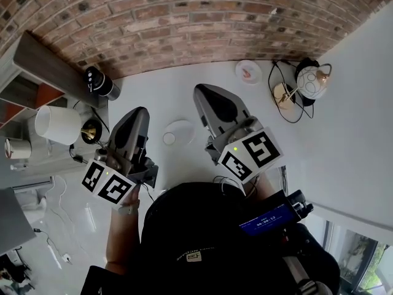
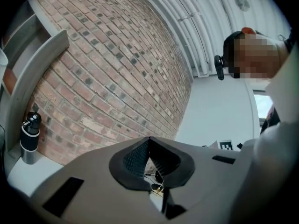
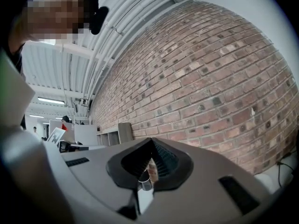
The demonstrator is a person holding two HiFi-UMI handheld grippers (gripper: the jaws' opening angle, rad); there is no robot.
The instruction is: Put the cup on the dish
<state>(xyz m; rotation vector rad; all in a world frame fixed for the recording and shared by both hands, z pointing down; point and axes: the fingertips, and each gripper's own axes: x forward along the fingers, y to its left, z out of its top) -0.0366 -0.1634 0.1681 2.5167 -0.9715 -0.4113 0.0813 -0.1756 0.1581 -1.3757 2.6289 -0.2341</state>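
My left gripper (image 1: 139,112), lower left of centre, and my right gripper (image 1: 201,91), just right of centre, are both clenched on nothing. Between them, mid-frame on the white table (image 1: 344,121), lies the white dish (image 1: 182,129). What looks like the cup (image 1: 169,139), small and white, sits at its lower-left edge.

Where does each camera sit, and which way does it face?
Head view: on the person's head, facing steeply down at the white table by the red-brown brick wall; left gripper, right gripper and a forearm show.
Left gripper view: on that gripper, facing along its shut jaws at the wall; the person's head shows upper right.
Right gripper view: likewise, shut jaws toward the wall; the head shows upper left.
Shared: head and left gripper views both show the black-capped silver bottle.
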